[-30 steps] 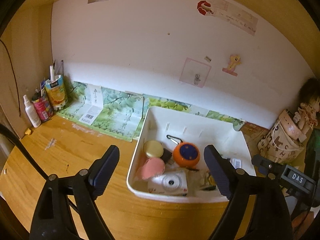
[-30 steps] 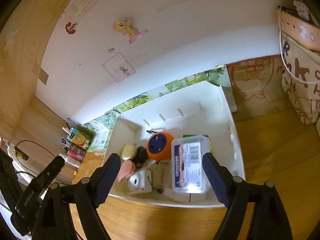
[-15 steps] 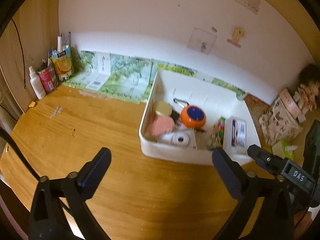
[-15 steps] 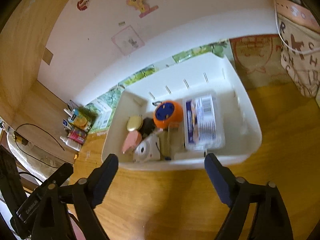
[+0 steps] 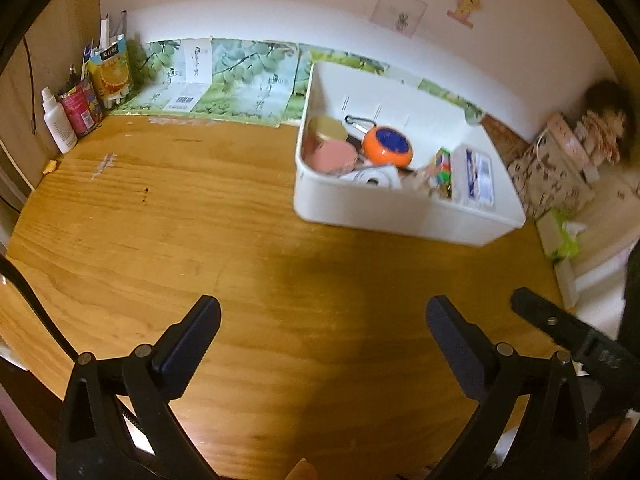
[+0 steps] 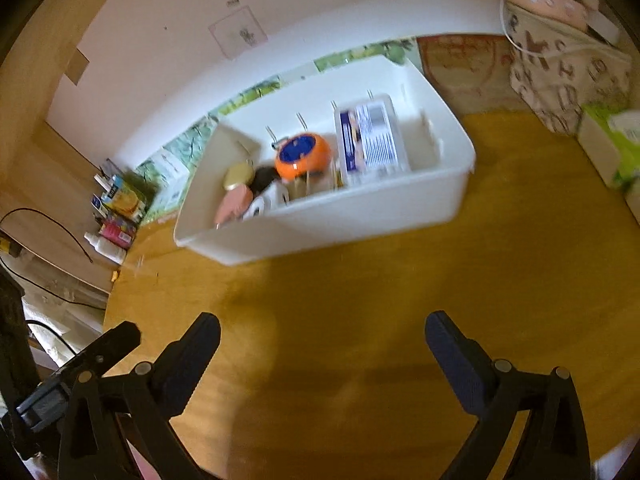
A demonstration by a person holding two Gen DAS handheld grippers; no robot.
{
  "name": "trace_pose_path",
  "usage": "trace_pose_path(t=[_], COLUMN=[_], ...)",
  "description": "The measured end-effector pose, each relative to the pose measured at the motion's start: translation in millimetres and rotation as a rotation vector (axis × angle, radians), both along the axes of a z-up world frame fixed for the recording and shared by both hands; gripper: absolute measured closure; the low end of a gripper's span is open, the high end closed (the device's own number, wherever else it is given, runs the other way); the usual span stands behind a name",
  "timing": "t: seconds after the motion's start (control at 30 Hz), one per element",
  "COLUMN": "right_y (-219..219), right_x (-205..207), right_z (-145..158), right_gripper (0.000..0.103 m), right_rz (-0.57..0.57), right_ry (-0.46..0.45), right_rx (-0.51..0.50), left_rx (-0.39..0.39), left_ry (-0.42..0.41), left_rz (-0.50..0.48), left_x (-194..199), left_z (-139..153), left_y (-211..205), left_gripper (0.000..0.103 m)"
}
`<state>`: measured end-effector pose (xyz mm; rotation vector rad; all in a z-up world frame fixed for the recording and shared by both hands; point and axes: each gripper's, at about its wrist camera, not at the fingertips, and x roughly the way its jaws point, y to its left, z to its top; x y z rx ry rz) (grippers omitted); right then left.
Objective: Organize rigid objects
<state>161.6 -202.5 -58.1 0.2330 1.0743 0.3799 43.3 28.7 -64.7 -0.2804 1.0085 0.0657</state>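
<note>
A white plastic bin (image 5: 384,210) (image 6: 340,220) stands on the wooden table near the back wall. It holds an orange and blue round gadget (image 5: 387,149) (image 6: 303,156), a pink disc (image 5: 335,155), a gold-lidded tin (image 5: 328,129), a white instant camera (image 5: 372,178), a colourful cube (image 5: 442,164) and a clear labelled box (image 5: 478,176) (image 6: 370,138). My left gripper (image 5: 323,324) is open and empty, low over the table well in front of the bin. My right gripper (image 6: 323,340) is open and empty, also well short of the bin.
Bottles and cartons (image 5: 86,96) stand in the back left corner. Green printed sheets (image 5: 224,80) lie along the wall. A patterned bag (image 5: 556,172) (image 6: 564,64), a doll (image 5: 604,120) and a tissue pack (image 5: 560,232) sit to the right of the bin.
Both grippers have pulled back from the bin toward the table's near side. The clear labelled box lies in the bin, free of the right gripper.
</note>
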Motion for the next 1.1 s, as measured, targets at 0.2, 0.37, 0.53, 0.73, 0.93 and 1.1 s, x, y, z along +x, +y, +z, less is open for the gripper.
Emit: trace_pose_path(t=[0.2, 0.37, 0.53, 0.73, 0.93, 1.1], right_y=[-3, -14, -19, -16, -11, -11], right_x=[-33, -57, -69, -79, -86, -85], right_z=[21, 49, 77, 103, 111, 100], right_gripper=[0.000, 0.000, 0.000, 0.000, 0.000, 0.000], right_rz=[-0.031, -0.058, -0.064, -0.059, -0.046, -0.032], right_ry=[-0.014, -0.070, -0.103, -0.165, -0.249, -0.216], right_rx=[-0.057, -0.127, -0.109, -0.052, -0.079, -0.106], left_rx=[0.028, 0.018, 0.000, 0.075, 0.106, 0.132], left_ry=[-0.021, -0.044, -0.086, -0.146, -0.170, -0.185], left_rz=[-0.037, -0.019, -0.014, -0.024, -0.025, 0.007], left_x=[-10, -14, -18, -27, -34, -39], left_z=[8, 35, 66, 89, 90, 90], left_y=[2, -5, -19, -36, -45, -50], left_gripper=[0.001, 0.001, 0.001, 0.001, 0.001, 0.001])
